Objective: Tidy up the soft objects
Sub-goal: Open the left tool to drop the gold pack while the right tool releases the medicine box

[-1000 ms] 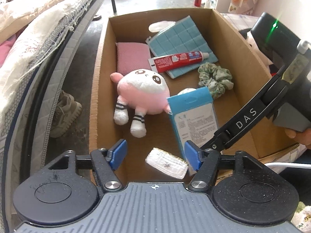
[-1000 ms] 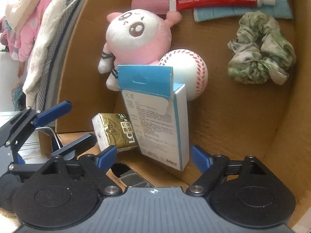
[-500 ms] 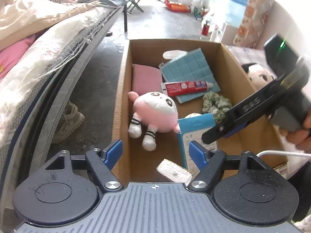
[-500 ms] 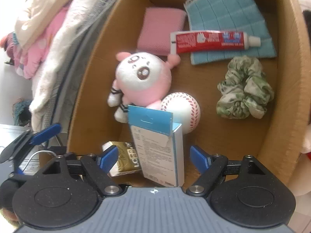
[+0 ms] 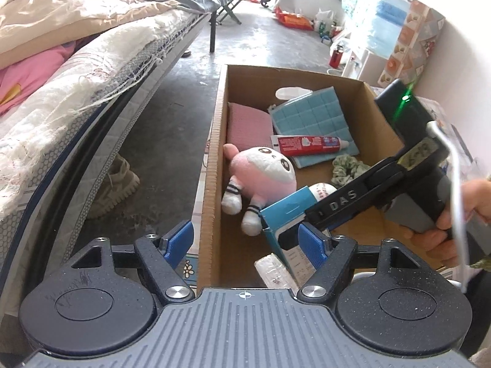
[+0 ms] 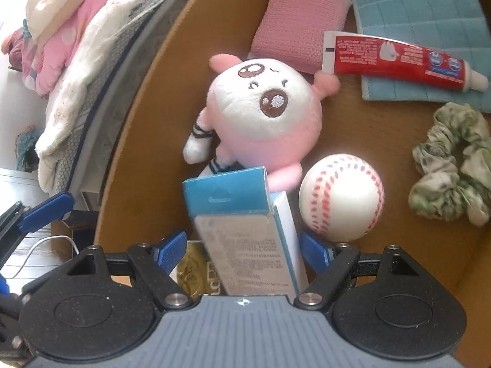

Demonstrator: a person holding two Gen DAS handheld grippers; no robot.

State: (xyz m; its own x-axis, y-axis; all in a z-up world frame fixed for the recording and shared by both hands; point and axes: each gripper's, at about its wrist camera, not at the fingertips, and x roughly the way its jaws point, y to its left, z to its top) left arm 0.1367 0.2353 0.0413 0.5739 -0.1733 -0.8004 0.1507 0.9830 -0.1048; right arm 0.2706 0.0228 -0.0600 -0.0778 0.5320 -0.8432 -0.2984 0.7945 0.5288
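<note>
The left gripper (image 5: 245, 239) is tilting down over the cardboard box's (image 5: 211, 165) left wall, jaws having just widened, holding nothing. The right gripper (image 6: 244, 247), marked "DAS", is angling down, jaws spread around the blue-and-white carton (image 6: 245, 230) without pressing it. A pink-and-white plush (image 6: 264, 113) is lying inside.

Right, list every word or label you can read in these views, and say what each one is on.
"DAS": on the finger of the right gripper.
"LO...": cut off, on the gold packet.
Blue and white box: fine print, too small to read.
Toothpaste tube: print too blurred to read.
</note>
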